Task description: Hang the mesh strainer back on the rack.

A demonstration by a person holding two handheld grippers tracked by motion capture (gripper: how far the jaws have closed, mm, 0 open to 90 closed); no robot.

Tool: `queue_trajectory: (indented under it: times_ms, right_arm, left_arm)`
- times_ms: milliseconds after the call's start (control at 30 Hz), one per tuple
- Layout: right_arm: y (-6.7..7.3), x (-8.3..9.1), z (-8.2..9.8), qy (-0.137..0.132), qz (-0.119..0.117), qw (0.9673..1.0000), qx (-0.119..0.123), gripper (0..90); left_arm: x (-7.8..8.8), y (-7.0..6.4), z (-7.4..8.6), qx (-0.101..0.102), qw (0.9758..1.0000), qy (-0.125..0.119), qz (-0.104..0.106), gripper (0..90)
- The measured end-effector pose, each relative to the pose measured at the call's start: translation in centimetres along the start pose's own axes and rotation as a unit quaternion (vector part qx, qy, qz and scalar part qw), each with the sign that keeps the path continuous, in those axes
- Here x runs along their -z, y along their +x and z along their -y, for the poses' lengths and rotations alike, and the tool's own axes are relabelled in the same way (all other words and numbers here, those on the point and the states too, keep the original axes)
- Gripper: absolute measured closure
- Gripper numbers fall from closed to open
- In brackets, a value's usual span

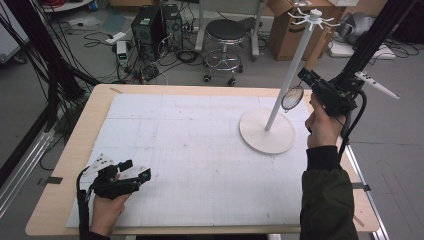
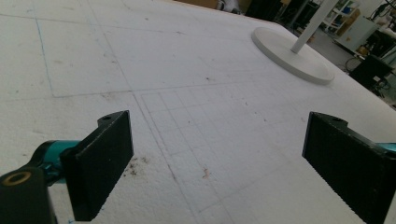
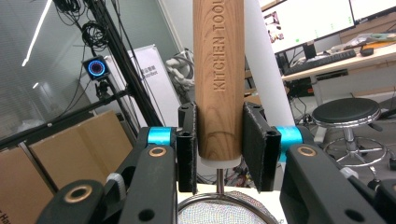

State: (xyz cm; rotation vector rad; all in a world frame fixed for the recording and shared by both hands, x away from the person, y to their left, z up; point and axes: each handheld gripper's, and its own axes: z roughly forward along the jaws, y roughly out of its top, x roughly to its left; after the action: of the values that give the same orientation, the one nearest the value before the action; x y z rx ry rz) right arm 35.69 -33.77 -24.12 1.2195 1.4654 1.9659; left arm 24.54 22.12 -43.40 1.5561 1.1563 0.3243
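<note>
Over the white mat (image 1: pixel 200 150), right claw (image 3: pixel 218 154) clamps strainer handle (image 3: pixel 218 79); left claw (image 2: pixel 215 163) gapes empty.

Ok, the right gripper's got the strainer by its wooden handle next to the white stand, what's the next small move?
Probably lift the strainer toward the hooks atop the stand. The right gripper is clamped on its wooden handle, well below them.
</note>
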Motion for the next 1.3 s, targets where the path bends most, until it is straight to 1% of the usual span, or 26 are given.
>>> queue_trajectory:
  times_ms: [100, 167, 233, 267, 333, 367, 433, 500, 633, 700, 800, 933, 967, 1100, 1233, 1300]
  right_arm:
    - [0.0, -0.1, 0.0, 0.003, 0.003, 1.0000, 0.006, 68.4]
    - [0.0, -0.2, 0.0, 0.004, 0.002, 1.0000, 0.002, 67.8]
    - [-0.1, -0.4, -0.1, 0.007, 0.010, 0.9999, 0.003, 66.4]
    - [-0.1, -0.4, -0.1, 0.005, 0.014, 0.9999, 0.002, 63.6]
    - [-0.2, -0.5, -0.1, 0.001, 0.017, 0.9999, -0.001, 53.9]
    - [-0.2, -0.6, -0.1, -0.001, 0.022, 0.9997, -0.002, 50.3]
    - [-0.3, -0.5, -0.2, 0.000, 0.029, 0.9996, -0.003, 47.3]
    - [-0.4, -0.5, -0.2, 0.001, 0.035, 0.9994, -0.003, 41.3]
    - [-0.2, -0.1, -0.2, -0.003, 0.045, 0.9990, -0.004, 36.6]
    - [-0.3, 0.1, -0.1, -0.004, 0.047, 0.9989, 0.000, 34.3]
    - [-0.3, 0.3, 0.2, -0.002, 0.049, 0.9988, 0.000, 30.9]
    - [-0.2, 0.6, 0.5, -0.001, 0.037, 0.9993, 0.005, 26.6]
    - [-0.2, 0.6, 0.5, -0.002, 0.037, 0.9993, 0.008, 25.9]
    - [0.1, 0.8, 0.7, 0.008, 0.036, 0.9992, 0.014, 22.3]
    - [0.3, 0.9, 1.0, 0.015, 0.035, 0.9990, 0.023, 21.7]
    - [0.3, 1.0, 1.3, 0.019, 0.037, 0.9989, 0.021, 21.4]
  left_arm:
    - [0.0, 0.0, 0.0, 0.000, 1.0000, 0.000, 0.002, 9.3]
    - [0.0, 0.0, 0.0, -0.001, 1.0000, 0.000, 0.002, 9.3]
    - [0.0, 0.1, 0.0, 0.001, 1.0000, 0.001, 0.003, 9.3]
    - [-0.1, 0.1, 0.0, 0.003, 1.0000, 0.000, 0.003, 9.3]
    - [-0.1, 0.1, 0.0, 0.001, 1.0000, 0.000, 0.004, 9.3]
    - [-0.2, 0.1, 0.0, 0.001, 1.0000, 0.001, 0.003, 9.3]
    - [-0.1, 0.1, 0.0, -0.002, 1.0000, 0.002, 0.003, 9.3]
    - [-0.1, 0.0, 0.0, 0.000, 1.0000, 0.000, 0.002, 9.3]
    - [0.1, -0.1, 0.0, -0.001, 1.0000, -0.001, 0.001, 9.3]
    - [0.2, -0.1, 0.0, 0.000, 1.0000, -0.003, 0.000, 9.3]
    - [0.2, -0.1, 0.0, 0.001, 1.0000, -0.005, 0.001, 9.4]
    - [0.1, -0.1, 0.0, -0.001, 1.0000, -0.005, 0.002, 9.3]
    - [0.1, -0.2, 0.0, -0.001, 1.0000, -0.005, 0.002, 9.4]
    - [0.1, -0.2, -0.1, -0.001, 1.0000, -0.006, 0.003, 9.4]
    - [0.1, -0.2, -0.1, -0.001, 1.0000, -0.006, 0.004, 9.3]
    - [0.1, -0.2, -0.1, -0.002, 1.0000, -0.006, 0.004, 9.3]
